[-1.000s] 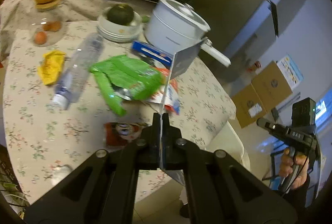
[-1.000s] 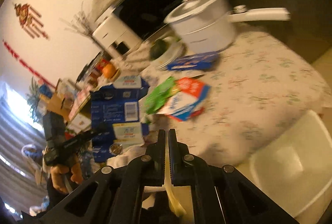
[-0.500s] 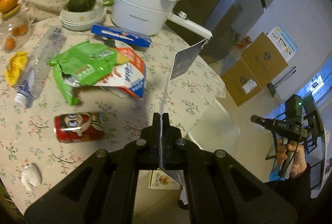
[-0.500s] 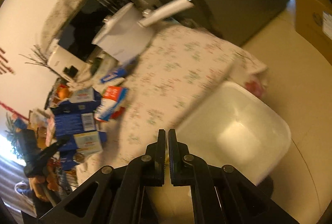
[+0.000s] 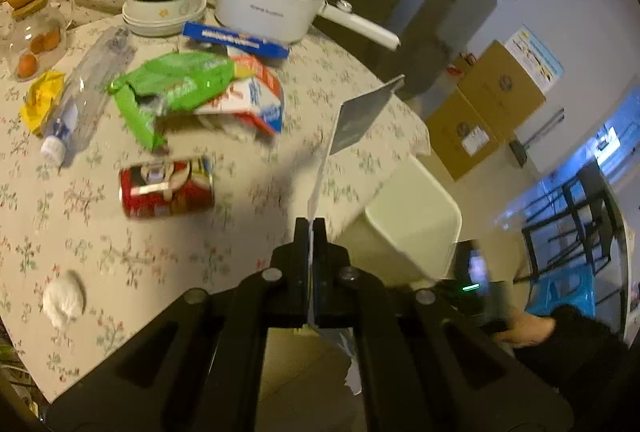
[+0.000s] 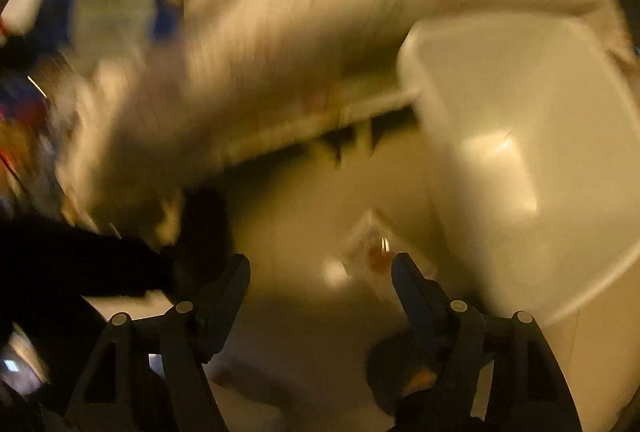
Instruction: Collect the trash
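A flat carton sheet (image 5: 362, 120) is clamped by the left gripper (image 5: 311, 228) above the table edge. The right gripper (image 6: 320, 268) is spread wide beside the white bin (image 6: 520, 160); a small wrapper (image 6: 374, 252) is seen on the floor beside it. The bin's contents are blurred. A red can (image 5: 166, 187) is left on the table (image 5: 160, 256).

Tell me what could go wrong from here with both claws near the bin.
1. The left claw pinches a thin silvery wrapper by one edge over the table, short of the white bin; released here, it would likely miss.
2. The right claw is open above the floor; a small packet beside the bin may have missed.
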A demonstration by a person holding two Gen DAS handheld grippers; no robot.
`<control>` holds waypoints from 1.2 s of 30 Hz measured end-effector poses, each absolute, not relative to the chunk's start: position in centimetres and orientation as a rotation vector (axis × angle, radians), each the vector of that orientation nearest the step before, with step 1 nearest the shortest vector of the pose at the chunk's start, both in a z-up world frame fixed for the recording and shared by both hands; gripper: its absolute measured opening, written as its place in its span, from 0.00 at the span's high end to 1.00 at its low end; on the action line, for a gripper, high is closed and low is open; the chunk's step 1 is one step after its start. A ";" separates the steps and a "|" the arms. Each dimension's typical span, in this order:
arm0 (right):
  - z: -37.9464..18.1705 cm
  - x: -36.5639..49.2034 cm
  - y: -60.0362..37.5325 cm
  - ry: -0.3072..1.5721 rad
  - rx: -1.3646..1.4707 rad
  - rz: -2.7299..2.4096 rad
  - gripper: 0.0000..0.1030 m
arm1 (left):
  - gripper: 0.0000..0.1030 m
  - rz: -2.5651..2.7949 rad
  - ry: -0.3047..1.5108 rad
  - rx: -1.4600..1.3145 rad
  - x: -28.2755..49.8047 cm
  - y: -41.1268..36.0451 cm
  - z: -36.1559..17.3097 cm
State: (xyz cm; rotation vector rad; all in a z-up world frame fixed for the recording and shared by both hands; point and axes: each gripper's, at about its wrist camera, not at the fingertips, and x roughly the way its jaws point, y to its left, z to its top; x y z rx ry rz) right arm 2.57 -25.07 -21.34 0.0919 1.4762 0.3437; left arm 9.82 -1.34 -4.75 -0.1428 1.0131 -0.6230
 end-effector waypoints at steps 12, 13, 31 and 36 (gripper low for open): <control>-39.9 1.5 -19.3 1.613 -0.270 0.326 0.27 | 0.98 -0.608 1.040 -0.143 9.5 2.0 -6.1; -40.9 1.6 -18.9 1.619 -0.269 0.328 0.27 | 0.98 -0.611 1.041 -0.150 9.5 2.3 -6.2; -44.5 0.8 -21.7 1.585 -0.189 0.286 0.73 | 0.98 -0.655 1.024 -0.185 9.4 2.3 -5.5; -42.8 0.3 -22.2 1.610 -0.106 0.255 0.83 | 0.98 -0.636 1.023 -0.177 9.6 2.1 -5.7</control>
